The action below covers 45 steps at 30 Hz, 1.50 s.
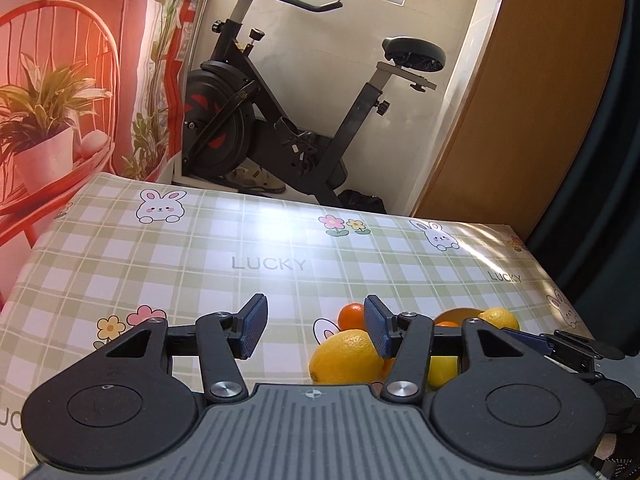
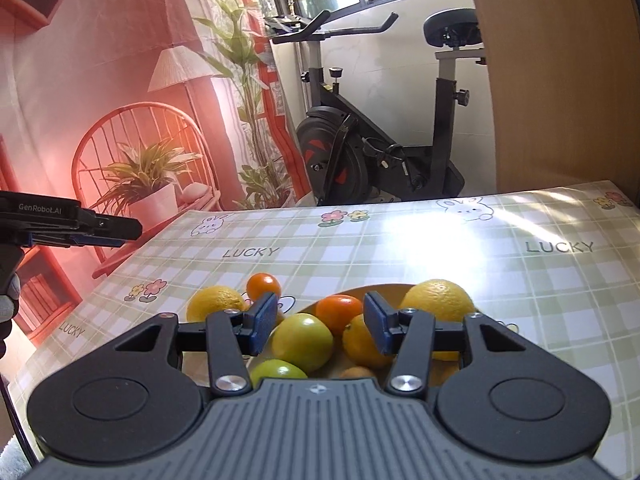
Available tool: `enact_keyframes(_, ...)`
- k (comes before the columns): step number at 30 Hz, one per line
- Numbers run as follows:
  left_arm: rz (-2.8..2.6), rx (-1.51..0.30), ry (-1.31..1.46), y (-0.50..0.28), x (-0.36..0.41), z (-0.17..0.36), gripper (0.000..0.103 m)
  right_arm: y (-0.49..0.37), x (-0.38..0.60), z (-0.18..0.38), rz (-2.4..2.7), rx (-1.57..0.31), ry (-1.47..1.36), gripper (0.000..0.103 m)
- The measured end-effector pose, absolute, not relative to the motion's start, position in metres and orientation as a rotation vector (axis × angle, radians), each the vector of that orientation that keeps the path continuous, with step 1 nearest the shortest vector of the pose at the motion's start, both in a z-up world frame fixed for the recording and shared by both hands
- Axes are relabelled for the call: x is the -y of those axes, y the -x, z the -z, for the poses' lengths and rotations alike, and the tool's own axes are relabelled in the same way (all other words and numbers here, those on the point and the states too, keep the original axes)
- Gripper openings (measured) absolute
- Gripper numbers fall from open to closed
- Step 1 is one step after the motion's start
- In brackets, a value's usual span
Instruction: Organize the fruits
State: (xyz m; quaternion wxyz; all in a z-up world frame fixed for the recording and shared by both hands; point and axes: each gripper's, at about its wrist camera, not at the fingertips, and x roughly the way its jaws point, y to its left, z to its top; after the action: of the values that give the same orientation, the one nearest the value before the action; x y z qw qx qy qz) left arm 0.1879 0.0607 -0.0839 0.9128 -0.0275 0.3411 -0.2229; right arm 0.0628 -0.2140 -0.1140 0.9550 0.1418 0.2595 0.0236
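- The left gripper point(image 1: 316, 326) is standing with its blue pads point(image 1: 254, 326) well apart and nothing between them; only checked tablecloth point(image 1: 200, 248) is showing in the gap.
- The right gripper point(image 2: 320, 326) is also standing partly open, gripping nothing, and hovering above the fruit with a yellow-green fruit point(image 2: 302, 342) and an orange point(image 2: 338, 312) showing through its gap.
- Nearest to the right gripper, a bowl point(image 2: 384, 290) is holding the piled fruit, including a large lemon point(image 2: 440, 300) at its right side and a second green fruit point(image 2: 276, 372) at the near rim.
- Just left of the bowl, a loose lemon point(image 2: 214, 302) and a small orange point(image 2: 263, 285) are lying on the cloth, close together.
- In the left wrist view that loose lemon point(image 1: 346, 356) is sitting just right of the left gripper's right pad, with the small orange point(image 1: 351, 316) behind it.
- Beyond the fruit the table is lying bare and sunlit up to its far edge, giving wide room; the left edge is running close beside the left gripper.
- The left gripper point(image 2: 100, 232) is being held off that left edge, level with it, pointing inward, a gloved hand point(image 2: 8, 304) below it.
- Past the far edge an exercise bike point(image 1: 296, 120) is standing, with a printed backdrop point(image 1: 60, 80) to the left and a wooden panel point(image 1: 540, 80) to the right.
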Motion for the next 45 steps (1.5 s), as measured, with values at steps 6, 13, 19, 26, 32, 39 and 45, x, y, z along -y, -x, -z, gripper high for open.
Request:
enact_keyframes(6,0.466,-0.739,0.062,-0.199,-0.075,0.102,0.056,-0.106,0.162,0.114,-0.21,-0.587,-0.131,0.065)
enact_keyframes(13,0.475,-0.791,0.144,-0.211,-0.086,0.123,0.06,-0.15,0.122,0.132,-0.283,-0.661,0.041,0.067)
enact_keyframes(19,0.497,-0.807,0.169,-0.215,-0.079,0.132,0.062,-0.175,0.113,0.148,-0.291,-0.724,0.07,0.071)
enact_keyframes(26,0.533,-0.842,0.19,-0.215,-0.068,0.145,0.063,-0.183,0.103,0.153,-0.304,-0.757,0.066,0.073)
enact_keyframes(32,0.547,-0.871,0.194,-0.215,-0.063,0.155,0.064,-0.174,0.097,0.15,-0.3,-0.747,0.074,0.073)
enact_keyframes(39,0.566,-0.885,0.194,-0.217,-0.058,0.162,0.065,-0.165,0.092,0.152,-0.308,-0.748,0.108,0.072)
enact_keyframes(45,0.577,-0.891,0.229,-0.223,-0.058,0.171,0.068,-0.166,0.089,0.156,-0.298,-0.746,0.145,0.067)
